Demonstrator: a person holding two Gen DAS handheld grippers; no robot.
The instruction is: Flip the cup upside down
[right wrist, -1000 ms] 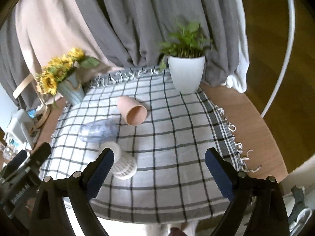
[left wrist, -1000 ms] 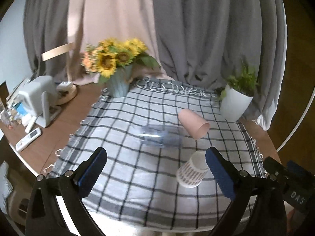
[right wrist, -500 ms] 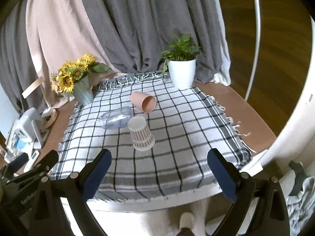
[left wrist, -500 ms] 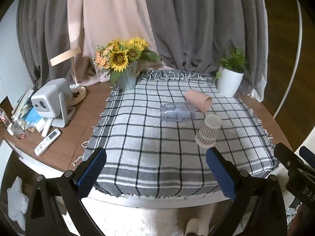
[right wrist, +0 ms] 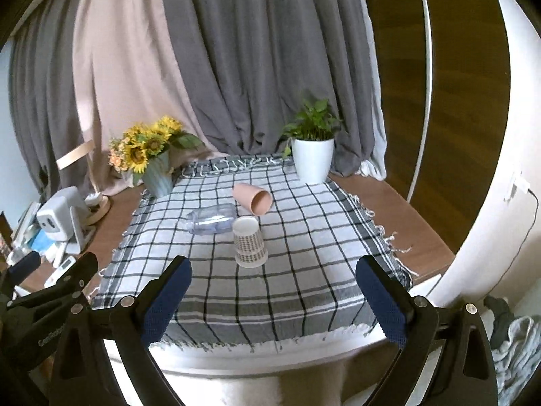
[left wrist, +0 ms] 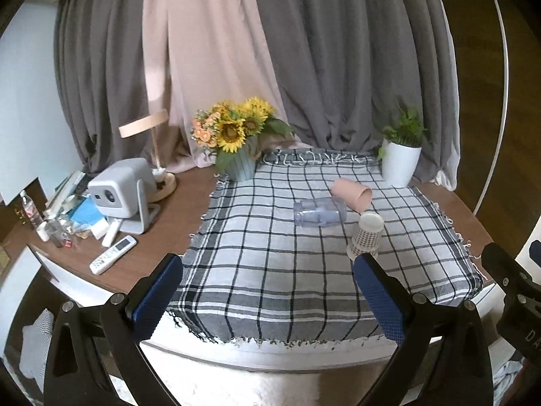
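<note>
A white patterned paper cup (right wrist: 250, 243) stands upside down on the checked cloth (right wrist: 304, 270); it also shows in the left wrist view (left wrist: 367, 235). A pink cup (right wrist: 253, 198) lies on its side behind it, also seen from the left (left wrist: 351, 195). A clear plastic cup (right wrist: 211, 219) lies on its side to the left, also in the left wrist view (left wrist: 319, 213). My left gripper (left wrist: 267, 299) and my right gripper (right wrist: 272, 301) are both open and empty, held back over the near table edge.
A sunflower vase (right wrist: 154, 159) stands at the back left and a white potted plant (right wrist: 312, 155) at the back right. A projector (left wrist: 121, 191), a lamp, a remote (left wrist: 113, 254) and clutter lie on the wooden table left of the cloth.
Both grippers have pulled back and up from the cups toward the near table edge. The patterned cup now stands upside down and steady on the cloth.
</note>
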